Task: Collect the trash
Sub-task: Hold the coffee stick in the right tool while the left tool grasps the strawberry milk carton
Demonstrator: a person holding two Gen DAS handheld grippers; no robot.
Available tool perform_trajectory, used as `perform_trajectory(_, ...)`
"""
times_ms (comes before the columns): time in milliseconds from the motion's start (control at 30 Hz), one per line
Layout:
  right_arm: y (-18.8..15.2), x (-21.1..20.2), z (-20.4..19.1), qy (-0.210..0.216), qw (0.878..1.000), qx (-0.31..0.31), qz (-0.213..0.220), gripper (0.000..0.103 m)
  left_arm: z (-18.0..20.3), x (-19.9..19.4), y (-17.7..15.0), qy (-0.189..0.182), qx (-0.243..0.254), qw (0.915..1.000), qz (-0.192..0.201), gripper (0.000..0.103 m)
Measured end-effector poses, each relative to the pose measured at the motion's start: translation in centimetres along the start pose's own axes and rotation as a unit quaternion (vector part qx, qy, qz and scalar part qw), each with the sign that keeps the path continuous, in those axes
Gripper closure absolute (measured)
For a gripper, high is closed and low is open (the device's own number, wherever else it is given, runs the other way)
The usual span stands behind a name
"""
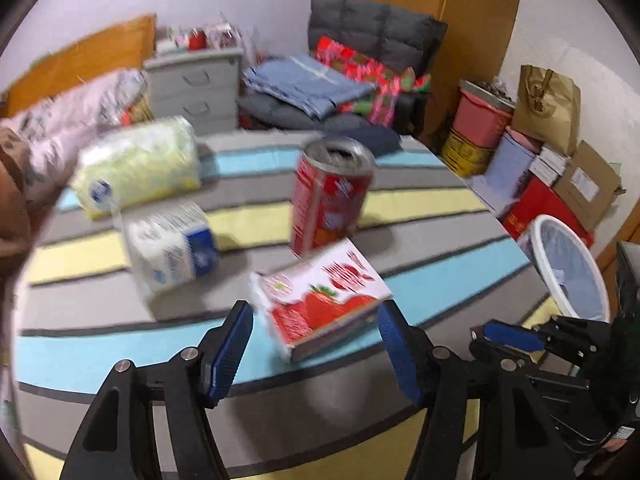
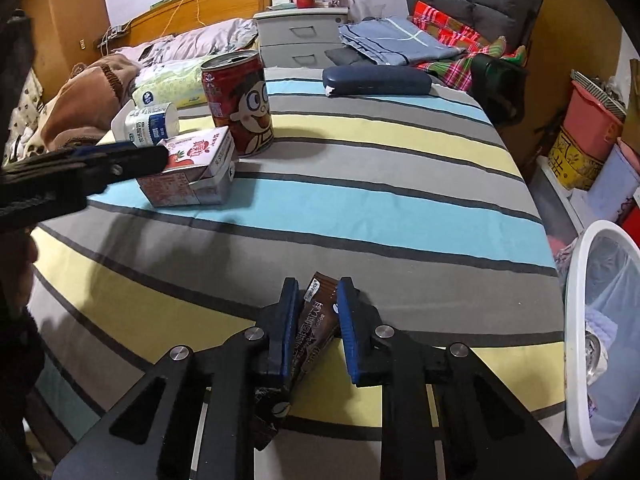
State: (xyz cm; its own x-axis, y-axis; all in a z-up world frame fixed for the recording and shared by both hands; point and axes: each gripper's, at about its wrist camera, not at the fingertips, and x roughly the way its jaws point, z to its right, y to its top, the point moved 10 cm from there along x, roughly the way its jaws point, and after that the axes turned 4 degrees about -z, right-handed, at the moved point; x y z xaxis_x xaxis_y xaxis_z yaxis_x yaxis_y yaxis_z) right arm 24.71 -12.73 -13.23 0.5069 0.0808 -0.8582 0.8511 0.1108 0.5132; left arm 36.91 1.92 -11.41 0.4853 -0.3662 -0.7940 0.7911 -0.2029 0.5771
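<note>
Brown foil of a coffee wrapper sits pinched between the pads of our right gripper just above the striped bedspread, while our left gripper hangs open around the strawberry milk carton without pressing it. The white bin at the bedside already holds what looks like a can, though that view is poor. Left for us are the carton, the red can behind it and the small white-and-blue carton; the tissue pack and dark case lie nearby, blocking nothing.

Striped bed in a cluttered bedroom
Dark blue case lies on the cover; grey drawer unit stands behind; folded blue cloth beside it
</note>
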Motion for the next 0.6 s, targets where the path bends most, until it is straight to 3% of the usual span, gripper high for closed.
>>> perform_trajectory(333,0.3,0.4,1.9,-0.004,1.000,0.007,0.000,0.088,5.6,0.2,-2.3,-0.044,0.060,0.9971,-0.019,0.038)
perform_trajectory(467,0.3,0.5,2.0,0.002,1.000,0.006,0.003,0.093,4.6,-1.6,-0.4,0.010,0.075,0.9966,0.035,0.038)
perform_trajectory(600,0.3,0.5,2.1,0.011,1.000,0.006,0.005,0.095,3.3,-0.7,0.8,0.012,0.070,0.9972,0.022,0.037)
